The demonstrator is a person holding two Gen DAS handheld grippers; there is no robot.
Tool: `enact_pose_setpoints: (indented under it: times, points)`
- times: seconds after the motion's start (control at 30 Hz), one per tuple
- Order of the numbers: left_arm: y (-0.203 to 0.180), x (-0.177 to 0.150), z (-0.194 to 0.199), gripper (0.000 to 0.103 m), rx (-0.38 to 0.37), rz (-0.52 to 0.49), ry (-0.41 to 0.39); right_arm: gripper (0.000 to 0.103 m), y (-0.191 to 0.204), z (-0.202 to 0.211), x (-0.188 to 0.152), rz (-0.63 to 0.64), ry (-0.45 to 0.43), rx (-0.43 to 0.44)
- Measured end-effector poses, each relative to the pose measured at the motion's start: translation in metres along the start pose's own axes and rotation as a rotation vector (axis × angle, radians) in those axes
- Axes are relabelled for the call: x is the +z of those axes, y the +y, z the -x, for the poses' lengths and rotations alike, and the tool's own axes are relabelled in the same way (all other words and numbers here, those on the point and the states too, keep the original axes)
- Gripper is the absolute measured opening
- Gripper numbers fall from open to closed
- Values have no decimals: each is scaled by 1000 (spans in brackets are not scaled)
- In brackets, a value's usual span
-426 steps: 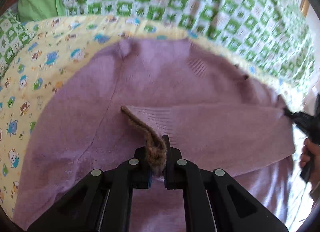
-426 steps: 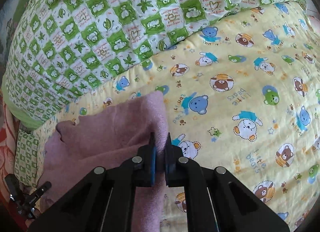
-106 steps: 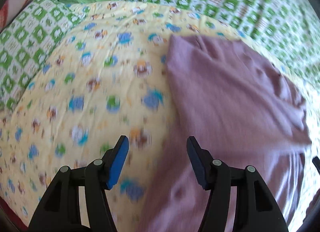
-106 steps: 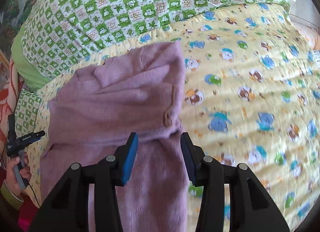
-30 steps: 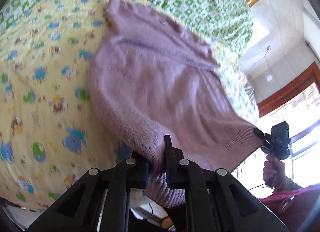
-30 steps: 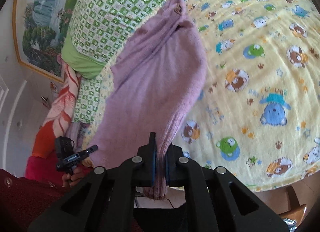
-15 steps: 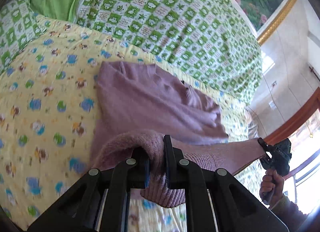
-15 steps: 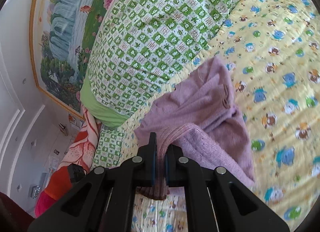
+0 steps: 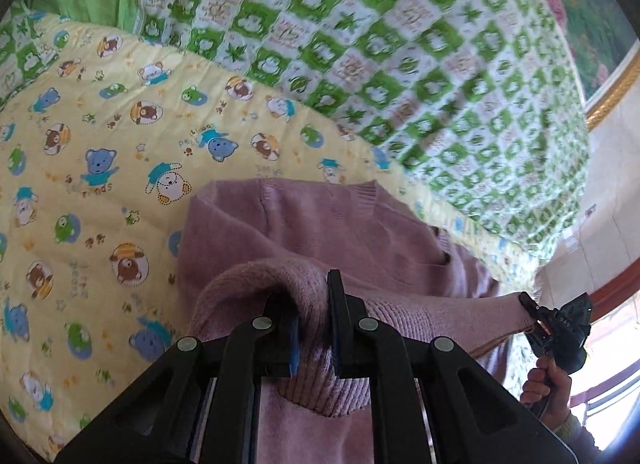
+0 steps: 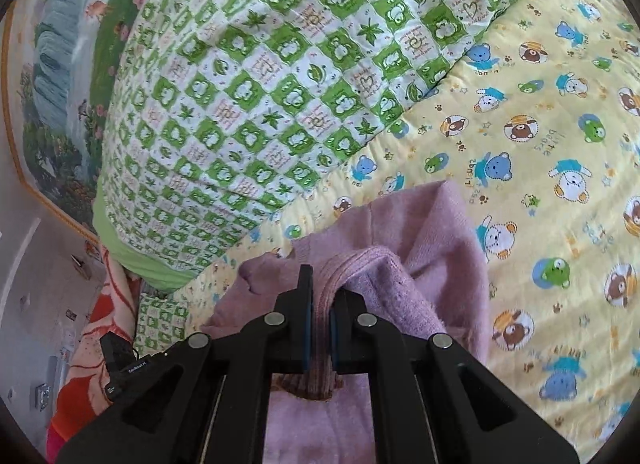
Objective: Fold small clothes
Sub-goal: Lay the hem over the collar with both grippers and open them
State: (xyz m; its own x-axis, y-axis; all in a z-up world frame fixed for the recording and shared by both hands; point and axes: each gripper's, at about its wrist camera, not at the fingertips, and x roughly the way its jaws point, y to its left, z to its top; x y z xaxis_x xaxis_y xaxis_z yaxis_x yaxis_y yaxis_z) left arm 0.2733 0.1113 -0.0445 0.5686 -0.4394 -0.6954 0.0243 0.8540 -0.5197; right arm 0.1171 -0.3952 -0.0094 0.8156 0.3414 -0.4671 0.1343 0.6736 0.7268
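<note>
Both the left gripper and right gripper have jaws clamped on the ribbed hem of a purple sweater, lifted above a yellow bear-print bed quilt.

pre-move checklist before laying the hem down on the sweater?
1. Left gripper shut on the hem of the purple sweater: ok.
2. Right gripper shut on the hem: ok.
3. Hem lifted and carried over the sweater body: ok.
4. Hem taut between both grippers: ok.
5. Collar end lying flat on the yellow bear quilt: ok, slight bunching.
6. Hem edge lined up with the collar: cannot tell.
</note>
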Motion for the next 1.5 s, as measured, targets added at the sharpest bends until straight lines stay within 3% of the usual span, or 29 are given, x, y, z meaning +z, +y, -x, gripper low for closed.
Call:
enact_pose_setpoints:
  times: [0.17,0.3,0.4,0.47,0.53,0.63,0.77,0.87,0.97,1.07,1.23,1.33,1.4,1.5]
  points:
    - [18,8,-36,13,51,52,34,11,-21,-41,14,-23,36,-78]
    - [21,11,-36,22,35,74,28,13,-32,-59,20,-58,63,-115]
    - [18,14,-23,27,29,57,-2,26,-34,-62,25,-77,65,-101]
    - [16,16,-11,40,68,45,-38,48,-31,-55,29,-79,34,-94]
    - [14,17,6,46,80,45,-77,57,-28,-43,34,-74,-22,-96]
    - [5,9,29,46,73,23,-109,57,-22,-28,39,-69,-55,-93]
    - [-33,-27,35,52,19,-125,-35,57,4,-8,21,59,-55,-62]
    - [-61,-71,8,54,-43,-216,94,57,30,-10,-12,207,20,-34]
    - [-76,-104,-18,54,-19,-265,169,57,52,-30,-57,389,159,-23]
    - [-84,-117,-40,54,14,-315,197,57,58,-57,-87,465,281,19]
    - [-81,-76,-57,54,67,-344,139,57,60,-97,-89,584,349,-25]
    - [-66,-37,-67,54,155,-319,86,57,51,-112,-58,564,295,-71]
    - [-50,-9,-73,54,219,-282,48,57,41,-118,-35,540,240,-157]
    - [-26,17,-76,50,247,-209,26,57,27,-123,-4,475,165,-194]
